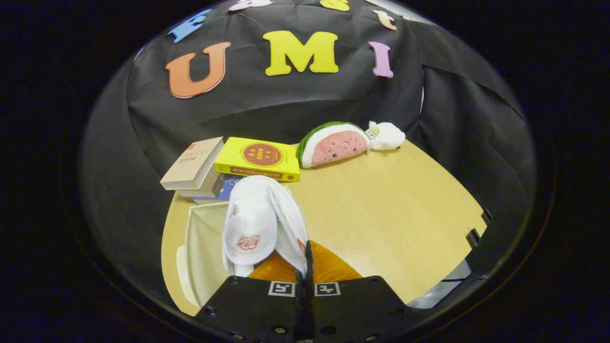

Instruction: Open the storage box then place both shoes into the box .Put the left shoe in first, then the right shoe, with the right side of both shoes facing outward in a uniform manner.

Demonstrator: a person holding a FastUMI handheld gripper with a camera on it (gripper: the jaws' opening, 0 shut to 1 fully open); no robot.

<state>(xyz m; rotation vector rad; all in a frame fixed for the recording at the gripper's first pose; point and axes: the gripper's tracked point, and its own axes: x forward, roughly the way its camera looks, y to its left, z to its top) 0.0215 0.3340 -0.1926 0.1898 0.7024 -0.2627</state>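
Two white slippers stand close together just ahead of my fingers, over the open cream storage box [202, 238]. One slipper [249, 228] shows a red logo on its upper and sits inside the box. The other slipper [289, 219] stands on its side against the first. My gripper [307, 250] is shut, its fingers pinching the near edge of that second slipper. The box's lid or rim [181, 267] shows beside the box on the wooden table [391, 214]. The lower parts of both slippers are hidden behind my fingers.
Beyond the box lie a beige book [193, 164] on another book and a yellow book [259, 158]. A watermelon-slice plush [333, 144] and a small white plush toy [386, 135] sit at the table's back. The table's edge [472, 228] runs to the right of my fingers.
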